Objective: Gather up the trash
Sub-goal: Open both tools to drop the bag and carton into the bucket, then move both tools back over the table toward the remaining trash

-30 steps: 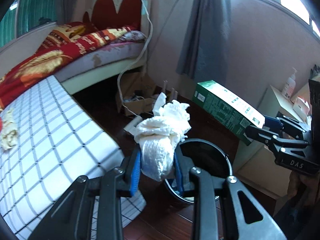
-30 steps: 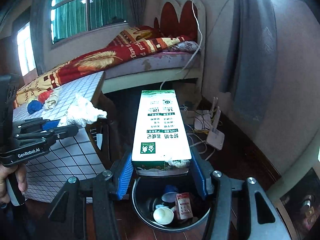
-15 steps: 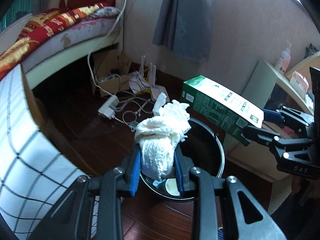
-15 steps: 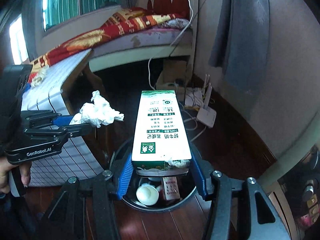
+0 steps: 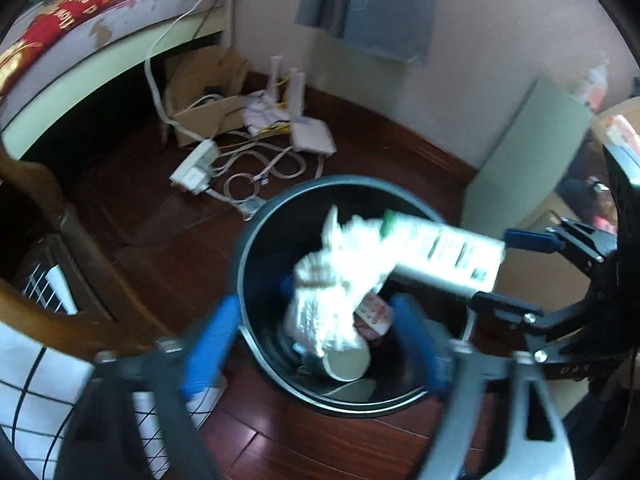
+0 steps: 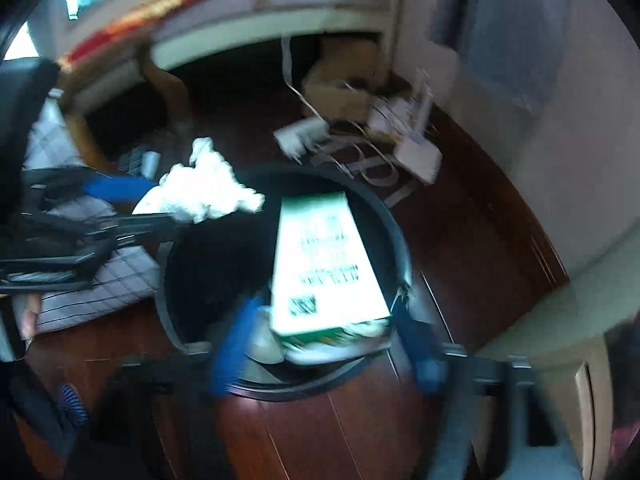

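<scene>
- Directly below both claws: a black round trash bin (image 5: pixel 256 280) on a dark wooden floor (image 5: pixel 320 440), with a paper cup (image 5: pixel 348 364) and a red-and-white packet (image 5: pixel 374 314) inside.
- Left claw (image 5: pixel 316 340): its blue-padded jaws have just been opening and stand wide apart; the pads touch nothing.
- Crumpled white tissue (image 5: pixel 336 284): between the left claw's spread jaws but free of both pads, over the bin's mouth, blurred.
- Right claw (image 6: pixel 324 360): its jaws have likewise just been opening and stand apart, clear of the carton's sides.
- Green-and-white milk carton (image 6: pixel 324 264): between the right claw's jaws, unclamped, tilted over the bin's opening; in the left wrist view its far end overlaps the tissue.
- Beyond the bin: a white power strip (image 5: pixel 196 168) with coiled cables, a white router (image 5: pixel 312 136) and an open cardboard box (image 5: pixel 200 96) near the bed frame (image 5: pixel 100 76).
- Far wall: a grey curtain (image 5: pixel 368 4).
</scene>
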Motion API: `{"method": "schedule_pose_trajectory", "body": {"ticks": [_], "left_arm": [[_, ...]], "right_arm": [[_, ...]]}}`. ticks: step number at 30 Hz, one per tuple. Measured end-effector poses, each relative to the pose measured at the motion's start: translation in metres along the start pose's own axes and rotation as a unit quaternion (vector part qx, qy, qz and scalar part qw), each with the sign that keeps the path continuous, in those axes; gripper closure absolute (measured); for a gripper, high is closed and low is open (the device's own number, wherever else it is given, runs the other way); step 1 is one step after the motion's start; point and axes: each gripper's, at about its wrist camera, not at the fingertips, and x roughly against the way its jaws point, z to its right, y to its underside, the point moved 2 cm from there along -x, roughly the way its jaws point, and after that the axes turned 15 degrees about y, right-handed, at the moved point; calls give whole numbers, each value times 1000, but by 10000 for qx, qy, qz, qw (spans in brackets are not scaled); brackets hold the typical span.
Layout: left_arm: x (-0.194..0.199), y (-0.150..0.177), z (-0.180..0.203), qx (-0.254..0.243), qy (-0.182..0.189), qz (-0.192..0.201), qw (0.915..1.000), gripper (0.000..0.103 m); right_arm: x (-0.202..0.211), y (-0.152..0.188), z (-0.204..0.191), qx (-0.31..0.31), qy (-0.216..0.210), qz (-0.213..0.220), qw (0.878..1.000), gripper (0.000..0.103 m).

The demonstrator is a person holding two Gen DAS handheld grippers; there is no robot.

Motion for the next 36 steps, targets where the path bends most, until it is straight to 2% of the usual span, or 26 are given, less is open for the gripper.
{"method": "schedule_pose_trajectory", "body": {"ticks": [2,3,7,18,36], "left_arm": [[3,5,-1,-5,-177,24,9998,0],[5,7,-2,-23,-269,88,9996,0],[8,11,-9,100,-401,154,9990,0],[16,8,-9,24,-536,257,9982,0],[50,6,-5,-54,-729,593,9956,0]], "right_arm": [[-5,1,7,-95,217,-88,9997,11],[-6,0,10,-144,292,-83,9994,0],[-5,-1,17,-221,482,-50,9986,0],[-3,-7,15,-283,596,26,9978,0],[25,-18,6,-459,440,314,9975,0]]}}
